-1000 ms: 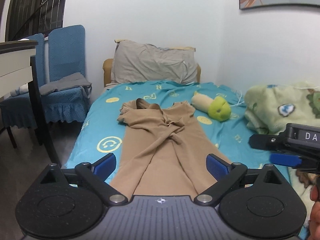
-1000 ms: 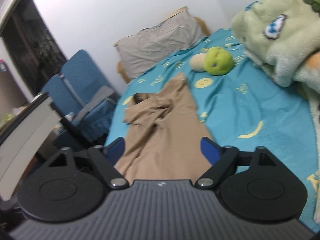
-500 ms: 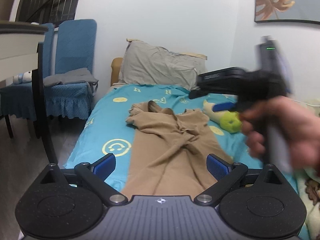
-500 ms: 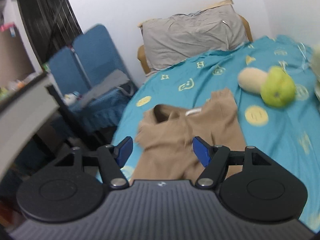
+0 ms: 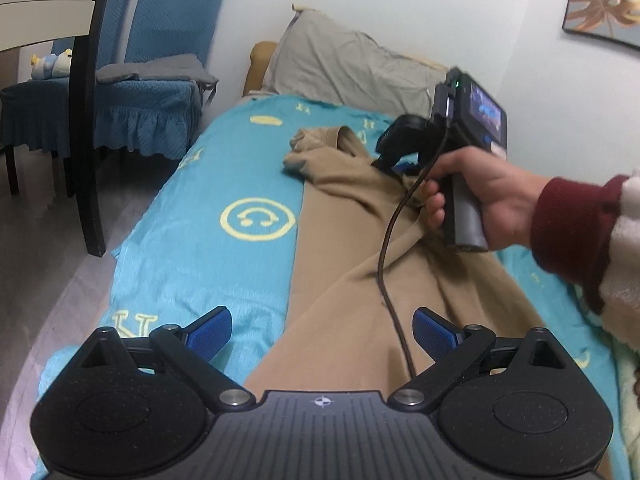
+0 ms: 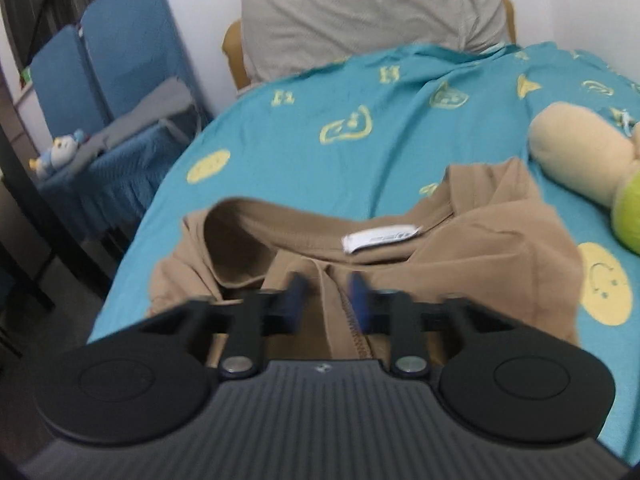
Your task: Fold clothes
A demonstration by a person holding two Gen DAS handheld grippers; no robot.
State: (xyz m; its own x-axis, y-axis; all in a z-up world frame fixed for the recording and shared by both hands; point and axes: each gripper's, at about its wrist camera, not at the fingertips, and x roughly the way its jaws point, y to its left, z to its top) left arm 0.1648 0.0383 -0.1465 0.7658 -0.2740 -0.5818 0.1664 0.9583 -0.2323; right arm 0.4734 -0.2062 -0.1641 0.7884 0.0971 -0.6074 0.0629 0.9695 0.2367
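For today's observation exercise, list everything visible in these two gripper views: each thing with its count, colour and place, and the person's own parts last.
Garment: one, tan, lying lengthwise on the bed, white label at the collar.
Bed sheet: one, turquoise with yellow faces, covering the bed.
Pillow: one, grey, at the head.
Plush toy: one, beige and green, right of the garment.
Chairs: two, blue covers, left of the bed.
Small doll: one, blue and white, on a chair.
Picture: one, leaf print, on the wall.
Left gripper: black, blue pads, open over the garment's lower part.
Right gripper: jaws closing on a fabric fold near the collar.
Hand: one, dark red sleeve, holding the right gripper.
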